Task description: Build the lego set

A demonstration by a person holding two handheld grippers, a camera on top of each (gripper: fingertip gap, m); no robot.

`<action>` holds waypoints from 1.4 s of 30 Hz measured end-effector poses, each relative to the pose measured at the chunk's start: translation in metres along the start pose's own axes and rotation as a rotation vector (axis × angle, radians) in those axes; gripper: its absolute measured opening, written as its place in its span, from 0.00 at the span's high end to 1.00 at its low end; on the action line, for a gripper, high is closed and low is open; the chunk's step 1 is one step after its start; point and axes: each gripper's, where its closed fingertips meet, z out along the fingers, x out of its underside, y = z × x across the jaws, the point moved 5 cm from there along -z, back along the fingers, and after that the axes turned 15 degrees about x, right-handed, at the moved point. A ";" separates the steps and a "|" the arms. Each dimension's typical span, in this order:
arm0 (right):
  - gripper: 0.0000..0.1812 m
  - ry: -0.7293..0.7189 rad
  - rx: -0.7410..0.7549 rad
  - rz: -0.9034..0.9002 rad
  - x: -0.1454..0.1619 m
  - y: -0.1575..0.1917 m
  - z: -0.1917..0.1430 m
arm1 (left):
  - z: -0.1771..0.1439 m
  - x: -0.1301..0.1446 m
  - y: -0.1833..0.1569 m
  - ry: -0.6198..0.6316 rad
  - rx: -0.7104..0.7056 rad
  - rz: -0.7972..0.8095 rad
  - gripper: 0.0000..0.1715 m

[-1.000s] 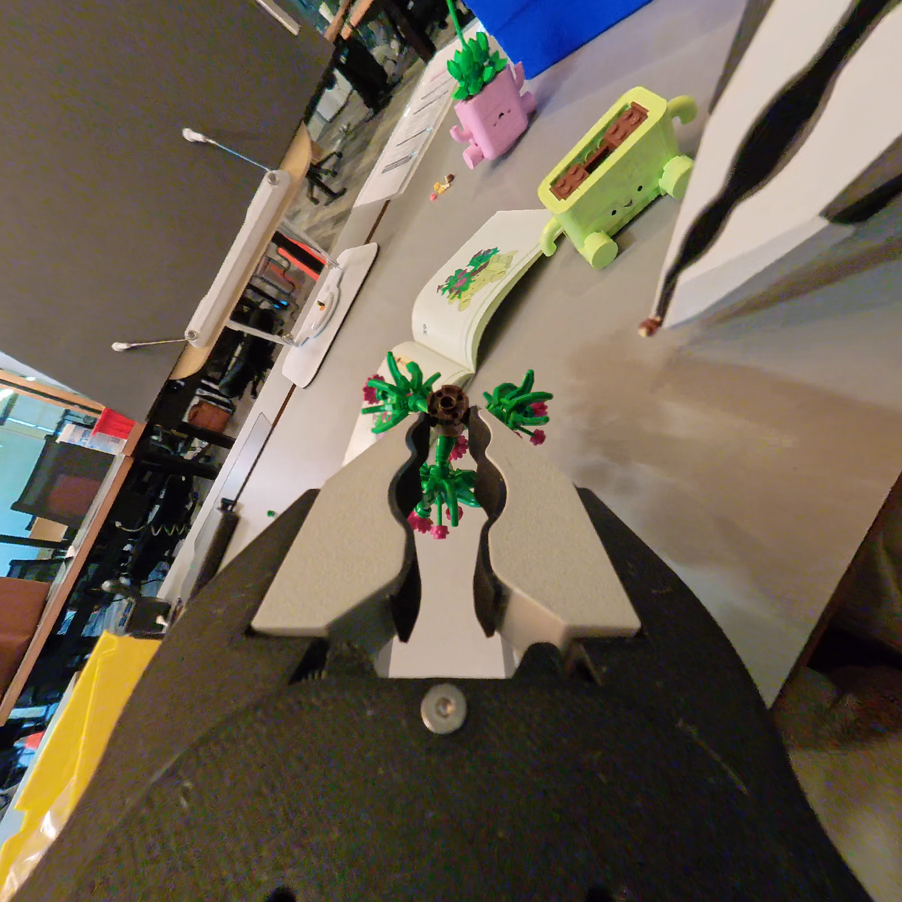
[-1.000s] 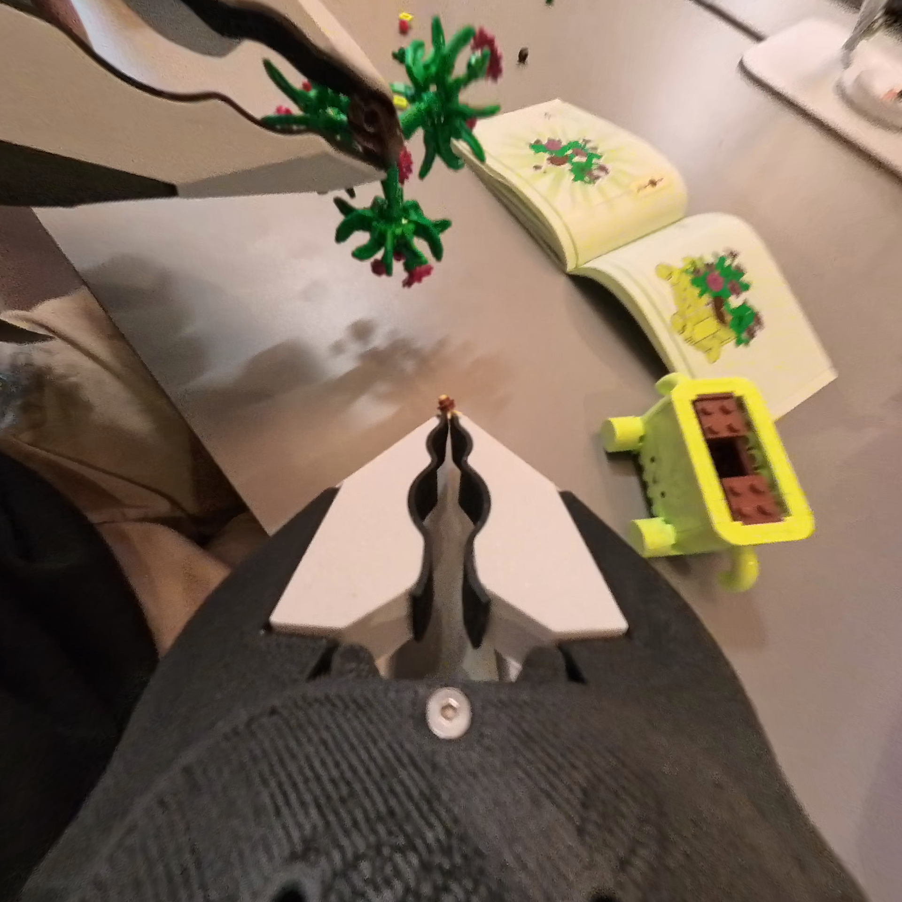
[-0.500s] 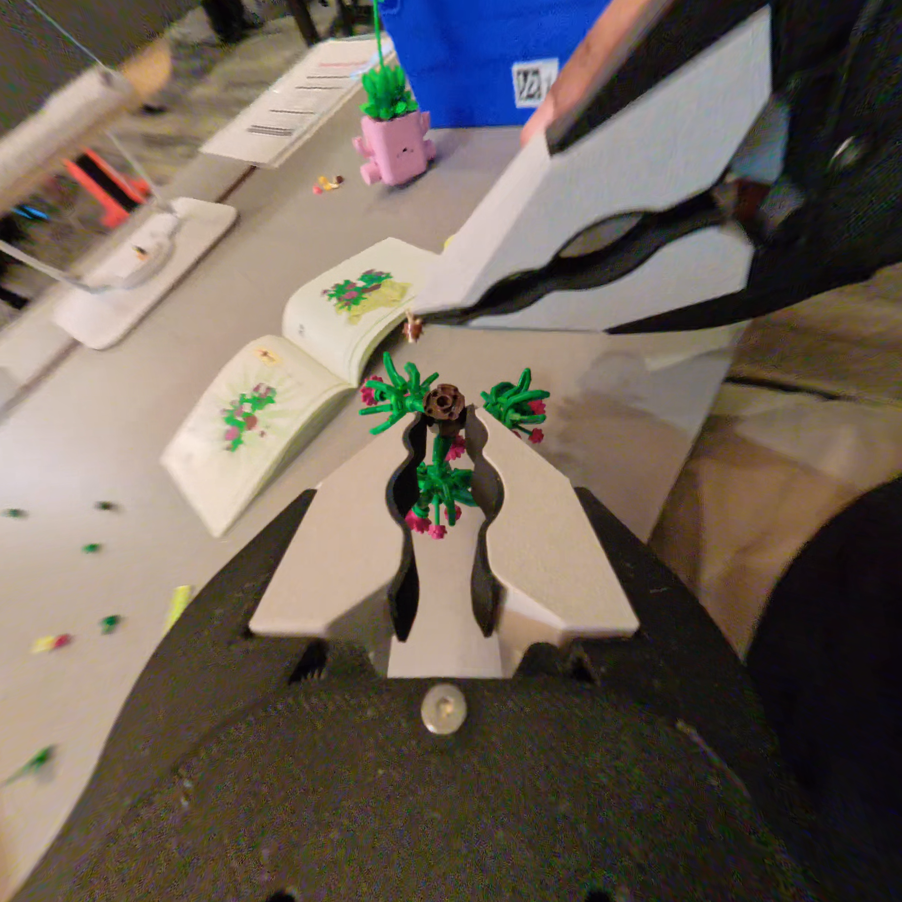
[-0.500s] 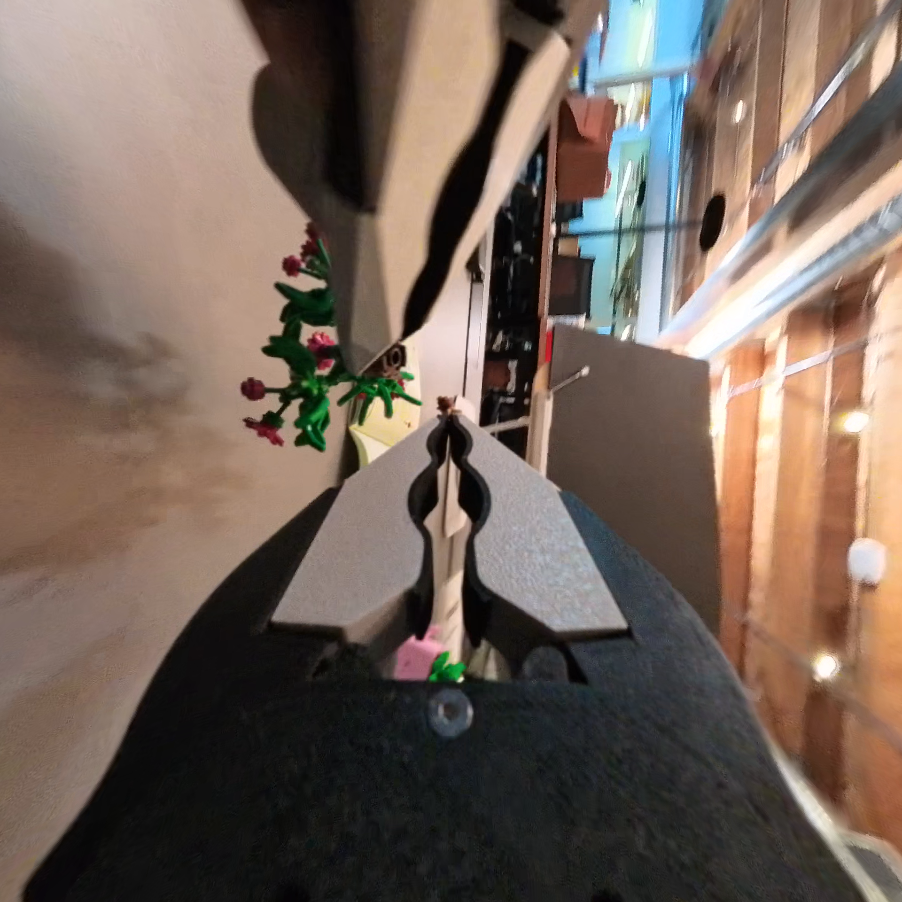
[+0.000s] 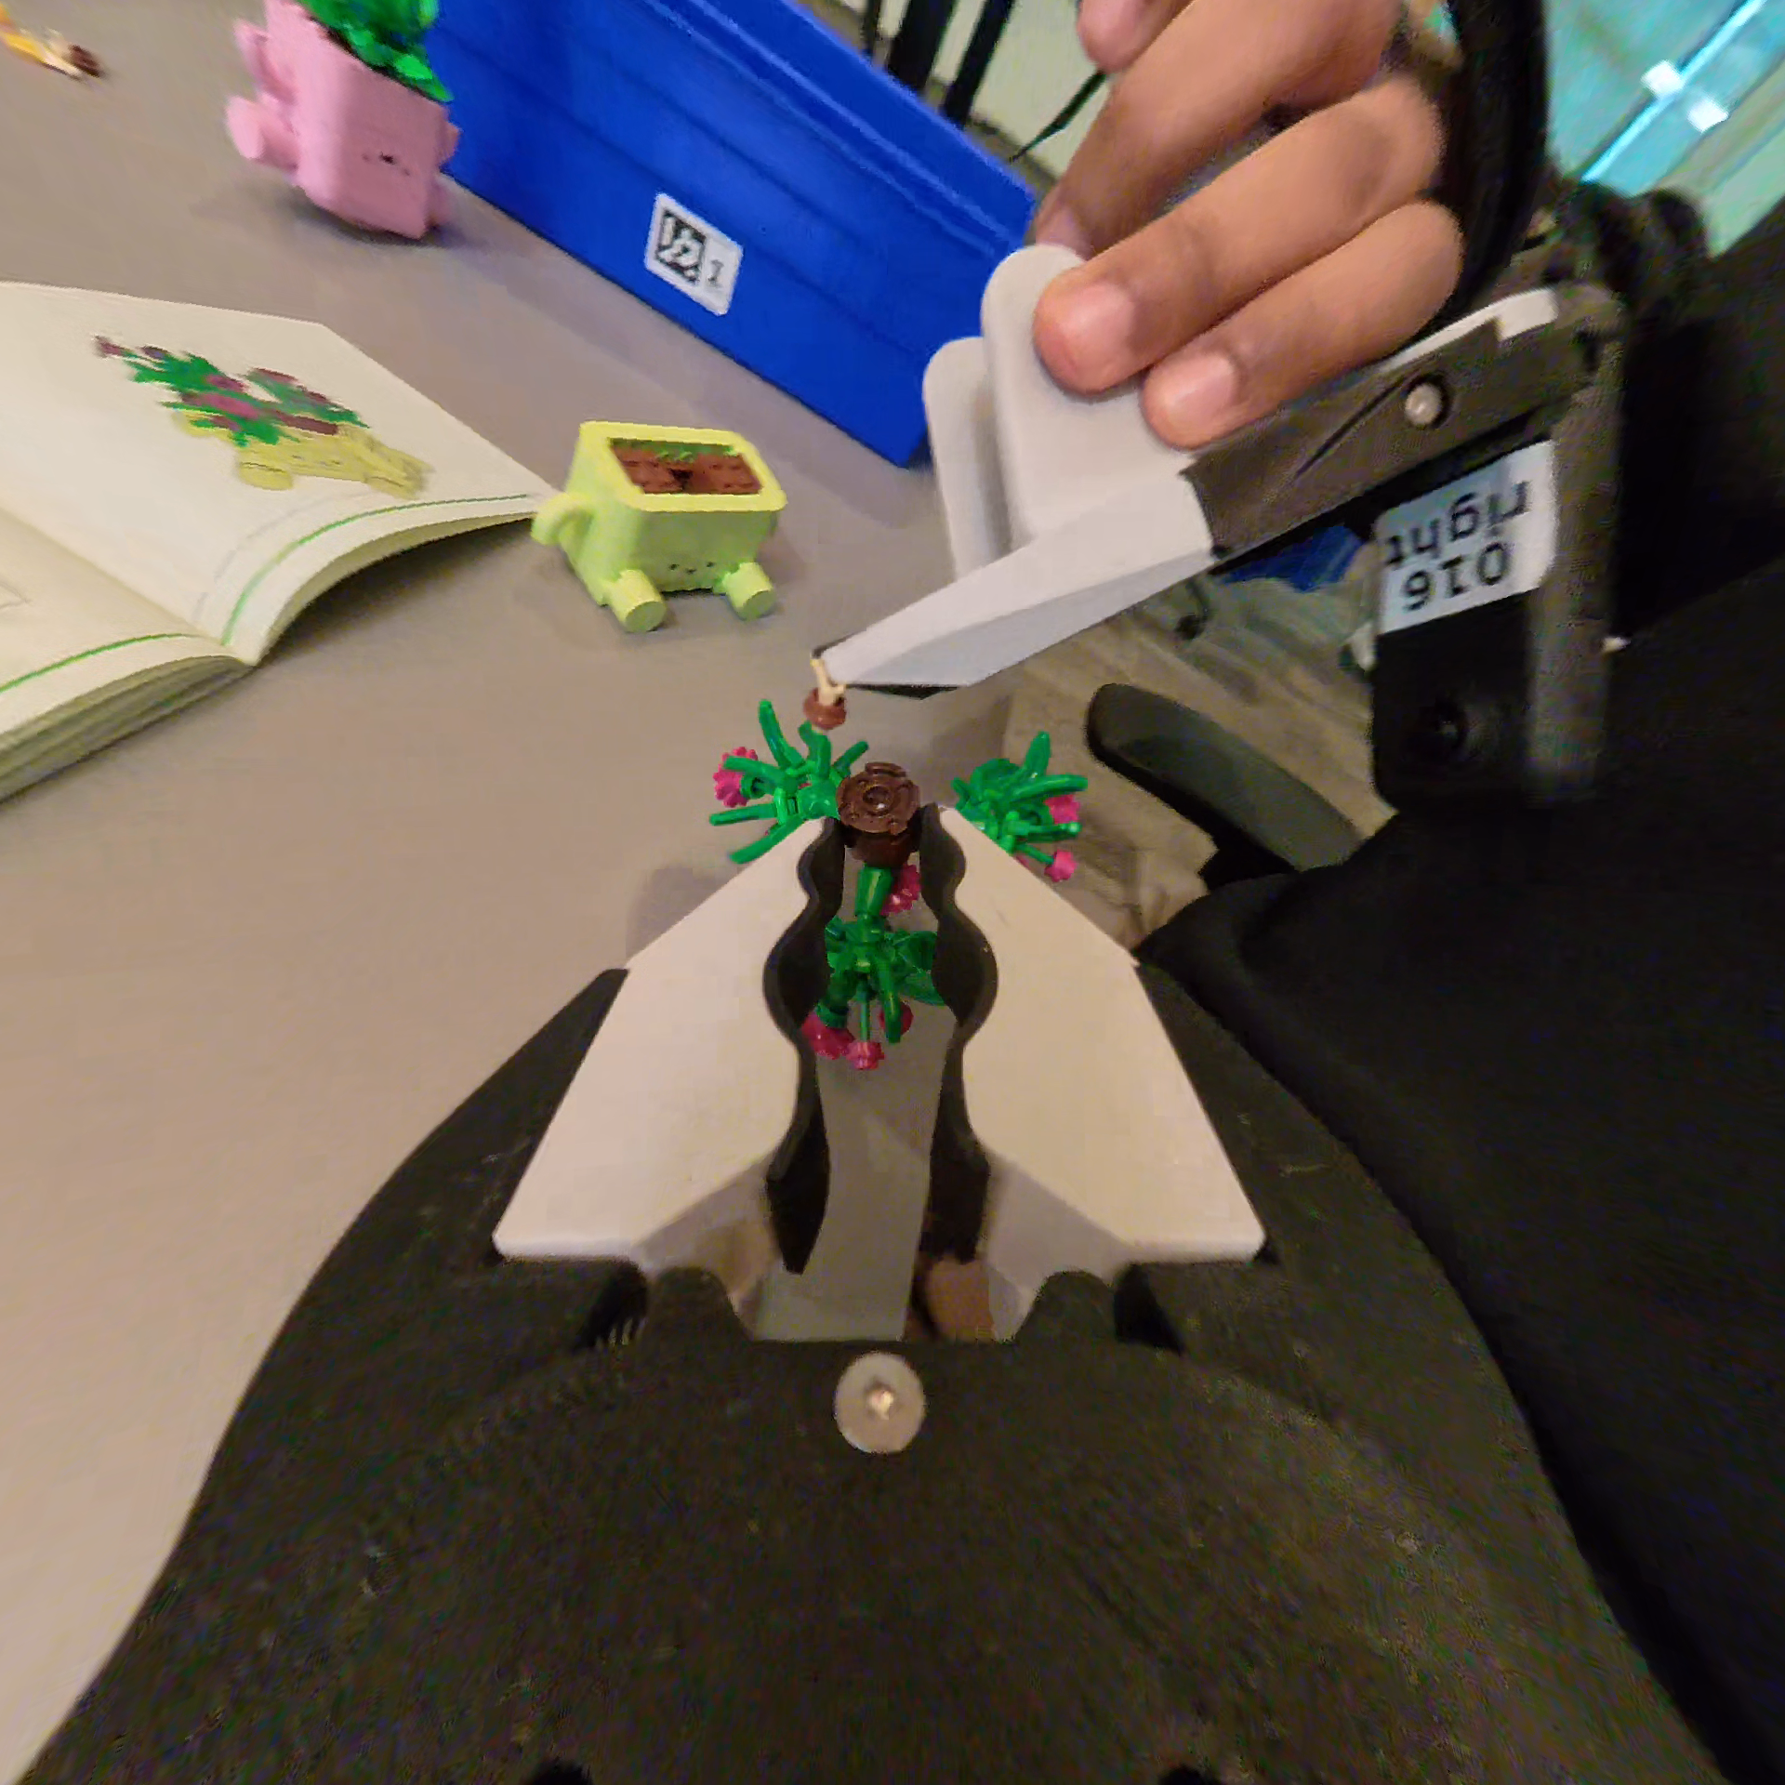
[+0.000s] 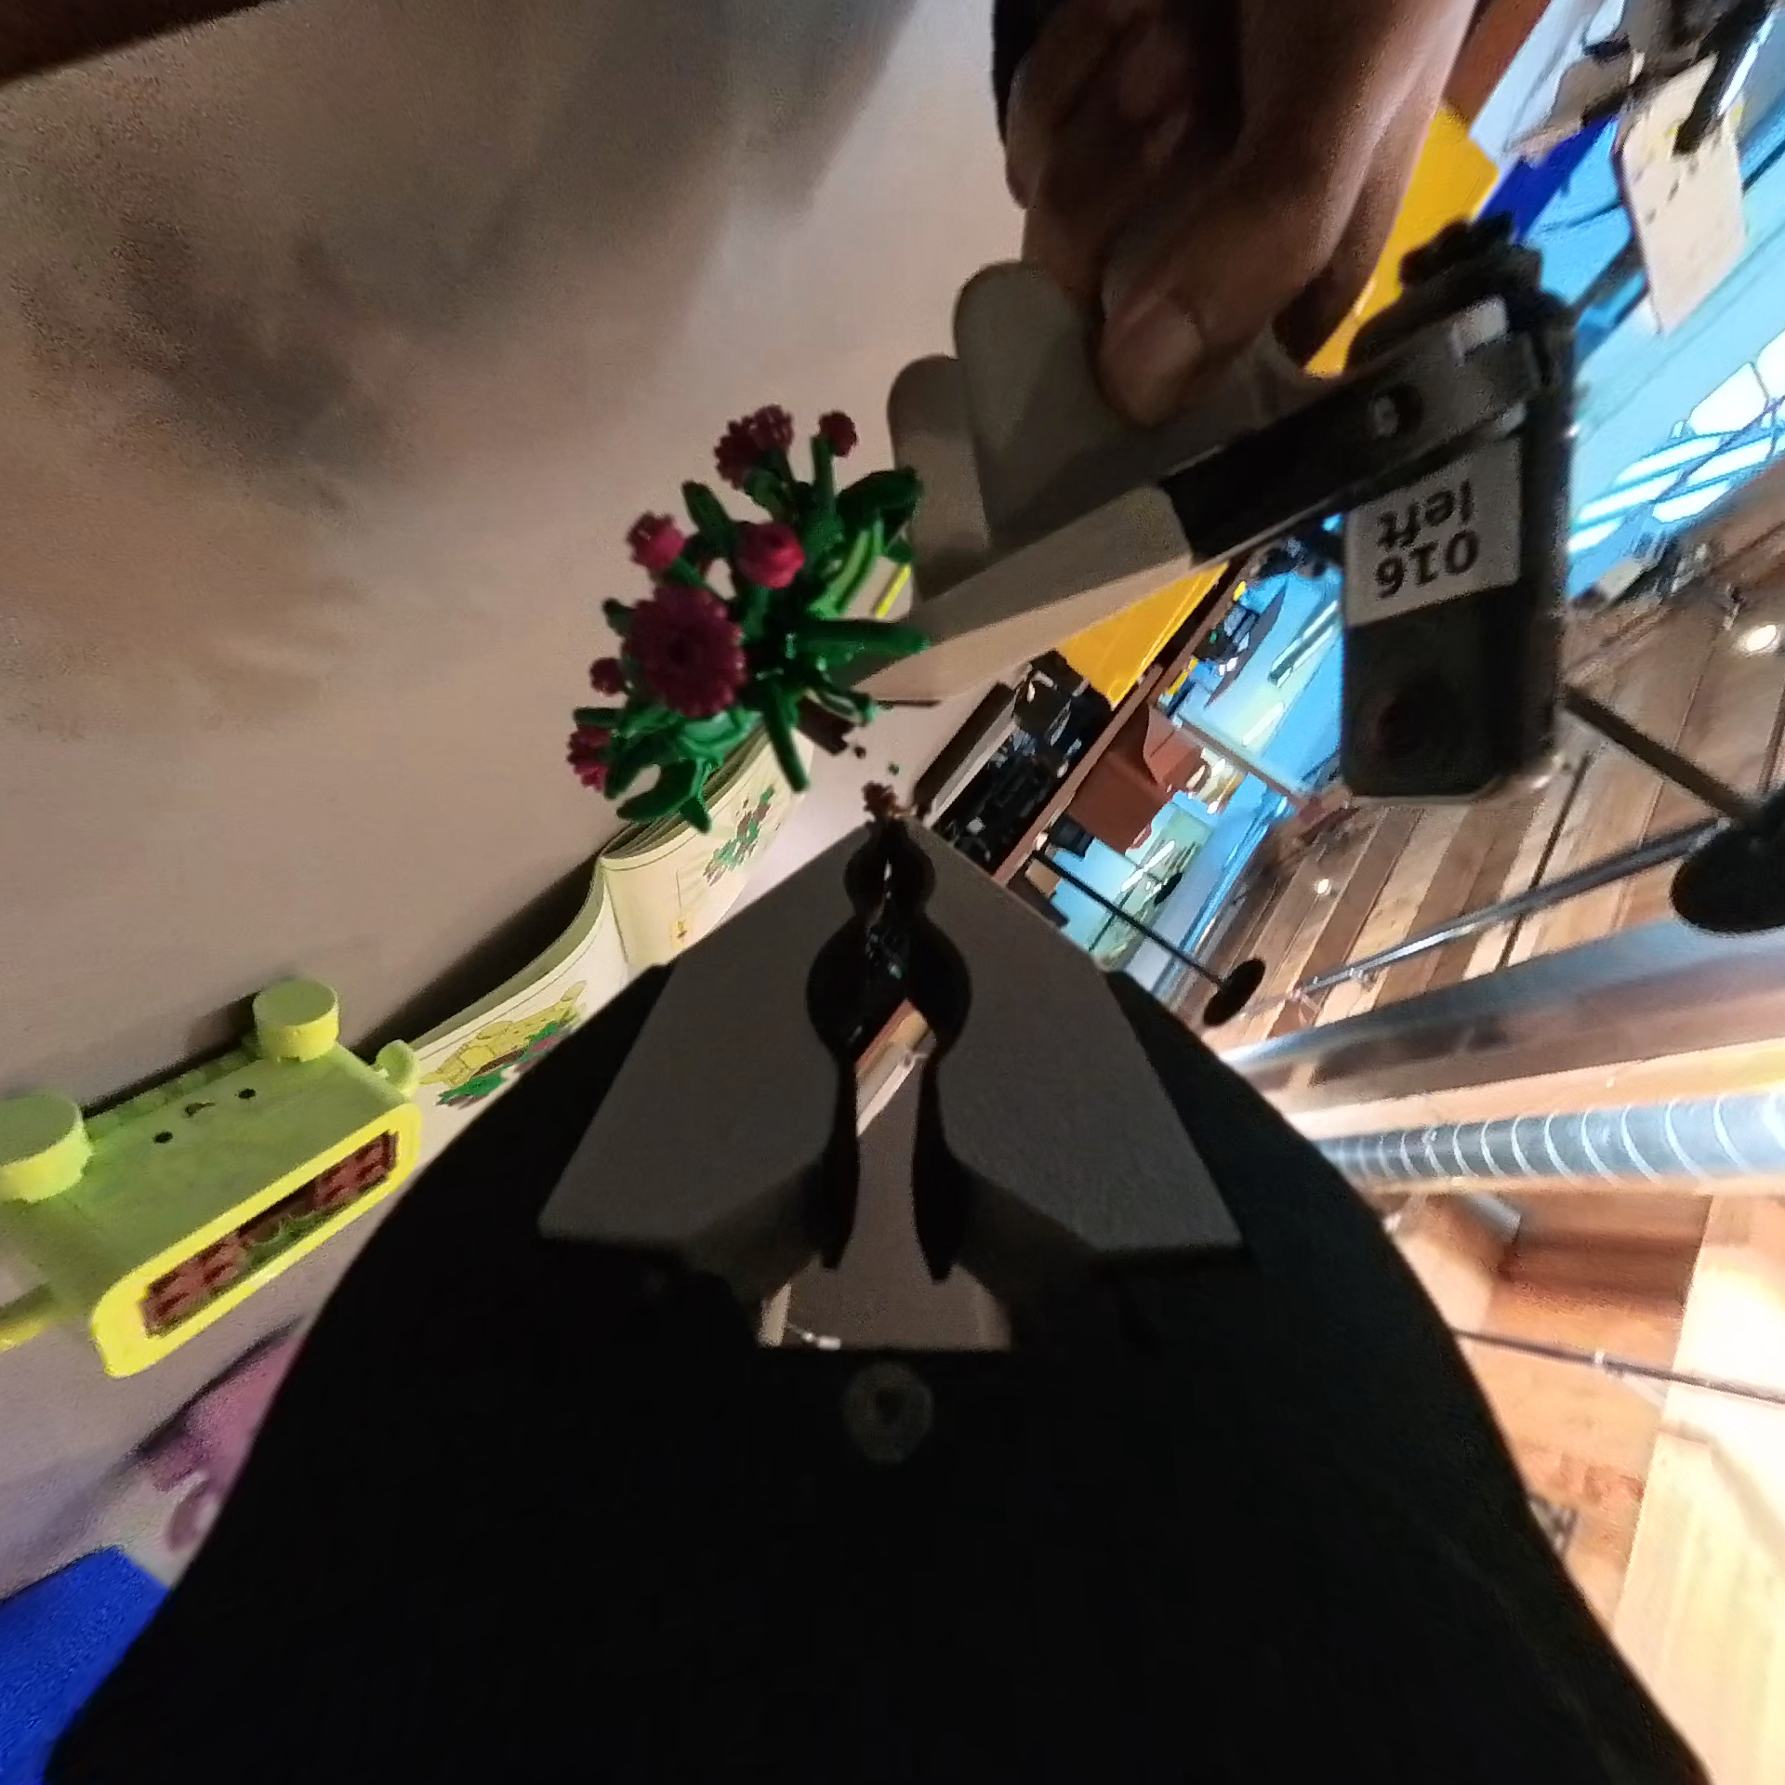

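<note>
An open office or lab workspace: a broad grey tabletop (image 5: 290, 869) carries a blue plastic bin (image 5: 753, 193) at 12 o'clock, a black office chair (image 5: 1227, 773) stands at 3 o'clock, and desks (image 6: 1111, 773) line a wood-panelled wall (image 6: 1449, 869) beyond.

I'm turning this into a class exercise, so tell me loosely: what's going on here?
A person is building a lego plant with two handheld grippers. The left gripper is shut on the flower sprig, gripping its round brown base. The right gripper pinches a tiny brown piece just above that base, not yet joined. On the grey table wait the lime-green pot, an open instruction booklet, a pink pot and a blue bin.
</note>
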 end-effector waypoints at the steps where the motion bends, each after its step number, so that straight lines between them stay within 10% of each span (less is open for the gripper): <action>1: 1.00 -0.028 -0.008 -0.015 -0.002 0.000 0.000 | 0.000 0.000 -0.001 -0.015 0.035 -0.014 0.93; 17: 1.00 -0.309 -0.170 0.427 -0.014 -0.038 -0.021 | -0.006 -0.002 -0.037 -0.148 0.651 -0.157 0.93; 42: 1.00 -0.450 -0.375 0.510 -0.026 -0.043 -0.025 | 0.001 0.009 -0.040 -0.037 0.668 -0.165 0.93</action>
